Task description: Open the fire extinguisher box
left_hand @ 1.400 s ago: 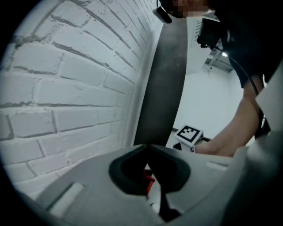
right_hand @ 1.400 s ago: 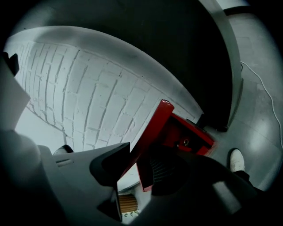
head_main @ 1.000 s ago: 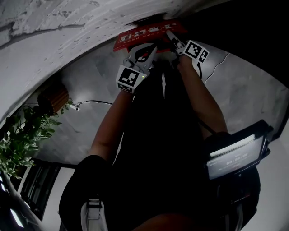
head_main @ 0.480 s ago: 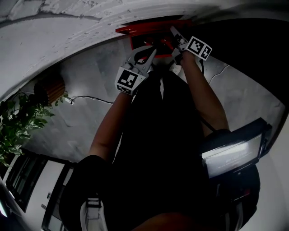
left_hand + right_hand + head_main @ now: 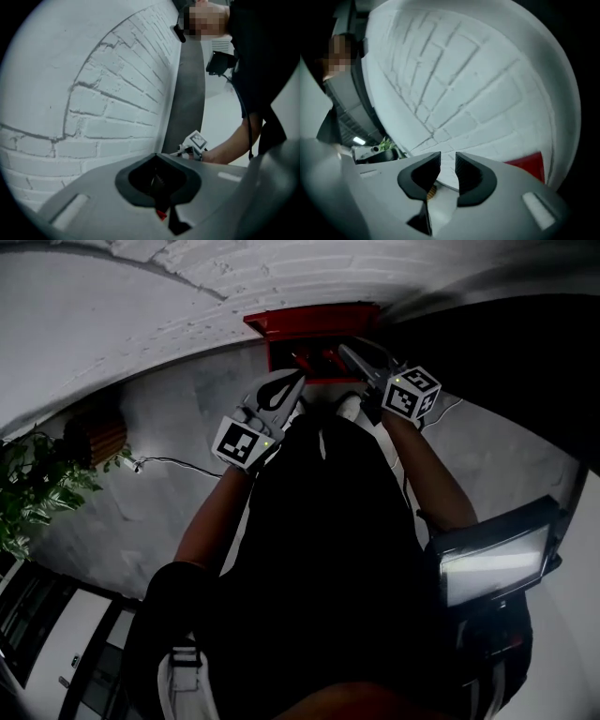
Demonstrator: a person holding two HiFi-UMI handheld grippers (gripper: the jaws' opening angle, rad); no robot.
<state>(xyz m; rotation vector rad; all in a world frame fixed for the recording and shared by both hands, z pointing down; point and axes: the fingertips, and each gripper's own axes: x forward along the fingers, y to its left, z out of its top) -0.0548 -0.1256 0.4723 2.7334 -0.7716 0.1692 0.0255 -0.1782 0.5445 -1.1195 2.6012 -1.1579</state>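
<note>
Fire extinguisher box (image 5: 311,321): red, at the far centre of the head view, against the white brick wall (image 5: 169,296).
Box appearance: a bright red band runs along the upper edge, with a darker, shadowed recess below it. The light is dim and the inner detail is not readable.
Box in right gripper view: only a red corner shows, low right, against the brick.
Left gripper (image 5: 298,379): jaws pressed together with nothing between them. The tips are just near of the box's left half; contact is not resolvable.
Right gripper (image 5: 345,352): jaws parted by a narrow slit with nothing in it. The tips reach toward the recess, right of centre.
Plant (image 5: 37,488): at the left edge, well apart from the box.
</note>
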